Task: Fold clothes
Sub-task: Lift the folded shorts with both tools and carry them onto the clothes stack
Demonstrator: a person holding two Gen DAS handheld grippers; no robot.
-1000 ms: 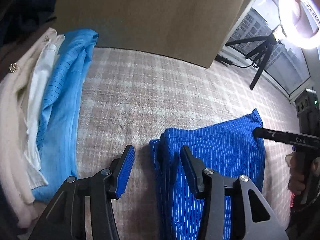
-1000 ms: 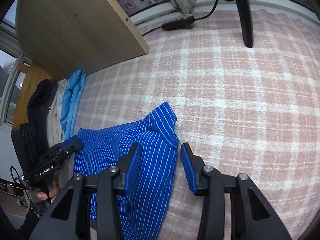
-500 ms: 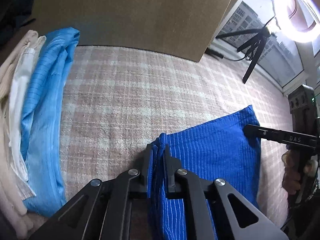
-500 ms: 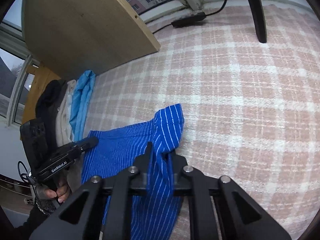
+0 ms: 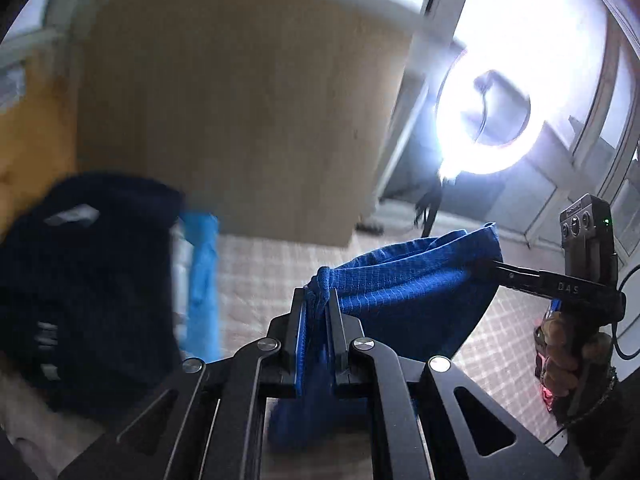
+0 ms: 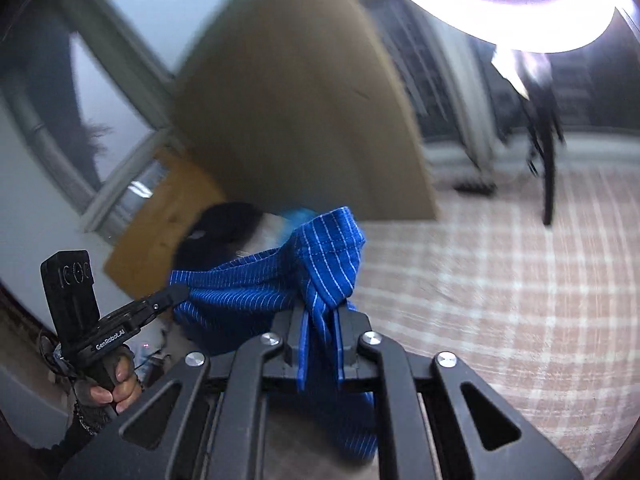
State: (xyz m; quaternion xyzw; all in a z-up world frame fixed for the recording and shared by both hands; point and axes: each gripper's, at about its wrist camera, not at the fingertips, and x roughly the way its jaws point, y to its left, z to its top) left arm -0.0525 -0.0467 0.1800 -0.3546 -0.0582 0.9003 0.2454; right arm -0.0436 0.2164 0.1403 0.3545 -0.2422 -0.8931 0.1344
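While pinched between both fingers | striped blue garment (image 5: 404,292) hangs stretched | left gripper (image 5: 318,320), right gripper (image 6: 320,320) clamped

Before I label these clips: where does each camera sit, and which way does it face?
Left wrist: on the left gripper, facing along its fingers; right gripper and hand at right.
Right wrist: on the right gripper; left gripper and hand at left.
Shared: blue garment held between both, ring light, board.
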